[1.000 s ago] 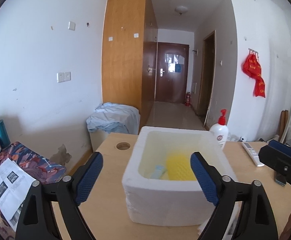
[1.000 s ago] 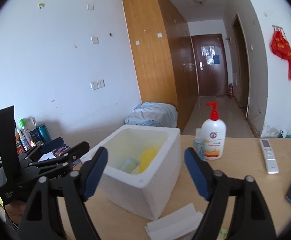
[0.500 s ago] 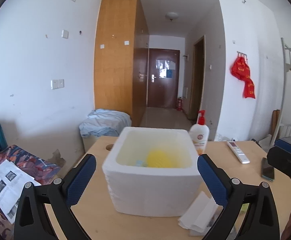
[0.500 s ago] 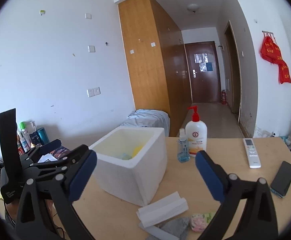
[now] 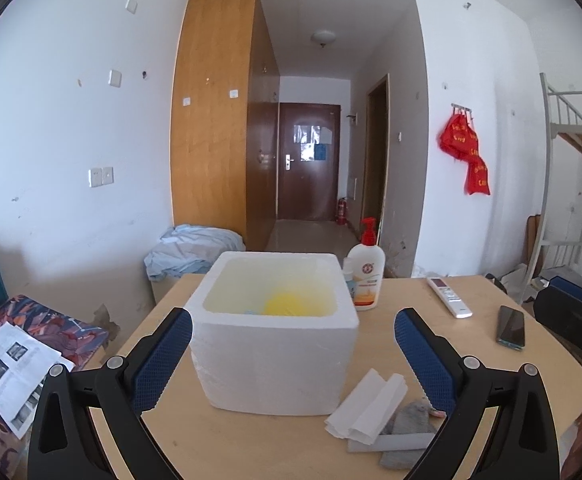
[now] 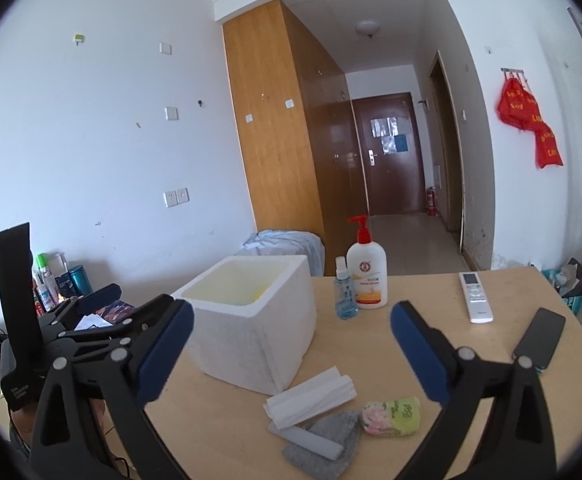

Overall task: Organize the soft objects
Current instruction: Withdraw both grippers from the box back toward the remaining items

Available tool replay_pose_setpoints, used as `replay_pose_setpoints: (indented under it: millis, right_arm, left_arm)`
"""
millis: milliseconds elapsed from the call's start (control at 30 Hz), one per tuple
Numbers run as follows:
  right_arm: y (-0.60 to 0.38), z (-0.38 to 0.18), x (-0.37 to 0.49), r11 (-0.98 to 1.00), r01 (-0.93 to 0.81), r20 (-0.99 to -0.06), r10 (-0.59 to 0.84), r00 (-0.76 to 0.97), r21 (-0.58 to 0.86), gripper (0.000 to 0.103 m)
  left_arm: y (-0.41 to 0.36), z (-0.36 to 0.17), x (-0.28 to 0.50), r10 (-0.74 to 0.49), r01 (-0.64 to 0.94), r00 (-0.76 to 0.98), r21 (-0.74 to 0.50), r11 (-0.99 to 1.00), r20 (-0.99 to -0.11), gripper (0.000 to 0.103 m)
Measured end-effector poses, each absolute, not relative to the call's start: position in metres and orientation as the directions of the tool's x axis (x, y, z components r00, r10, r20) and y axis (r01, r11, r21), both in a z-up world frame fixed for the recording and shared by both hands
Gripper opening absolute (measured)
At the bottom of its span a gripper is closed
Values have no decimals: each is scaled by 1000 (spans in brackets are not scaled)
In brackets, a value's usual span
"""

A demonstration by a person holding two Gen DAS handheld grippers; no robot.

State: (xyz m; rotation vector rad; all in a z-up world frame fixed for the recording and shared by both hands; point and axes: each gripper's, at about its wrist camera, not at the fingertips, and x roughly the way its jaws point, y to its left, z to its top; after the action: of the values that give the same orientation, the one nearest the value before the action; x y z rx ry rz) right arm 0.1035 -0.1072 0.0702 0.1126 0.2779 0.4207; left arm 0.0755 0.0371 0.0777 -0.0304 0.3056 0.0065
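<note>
On the table (image 6: 431, 292), the sponge (image 6: 391, 417) lies low between the right gripper's (image 6: 291, 340) spread, empty jaws, lengthwise across them. The left gripper (image 5: 291, 346), also spread and empty, frames the box (image 5: 275, 356), so the right looks nearer.

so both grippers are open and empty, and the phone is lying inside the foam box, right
Not quite. The phone lies on the table, by the remote, well apart from the foam box; the right wrist view shows it. Left gripper and right gripper are indeed open and empty.
</note>
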Motion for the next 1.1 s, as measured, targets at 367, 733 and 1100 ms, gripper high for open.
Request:
replay_pose_setpoints:
  millis: [367, 733, 1100]
  right_arm:
    - [-111, 50, 85, 920, -362, -251, 390, 886, 151, 100]
    - [-120, 24, 82, 936, -312, -269, 346, 899, 161, 100]
    - [-126, -3, 87, 949, -272, -337, 312, 888, 162, 100]
  left_arm:
    - [29, 60, 53, -49, 37, 958, -47, 998, -284, 101]
    - [30, 34, 52, -74, 54, 954, -77, 996, -290, 101]
    - [20, 4, 63, -114, 93, 939, -80, 992, -324, 101]
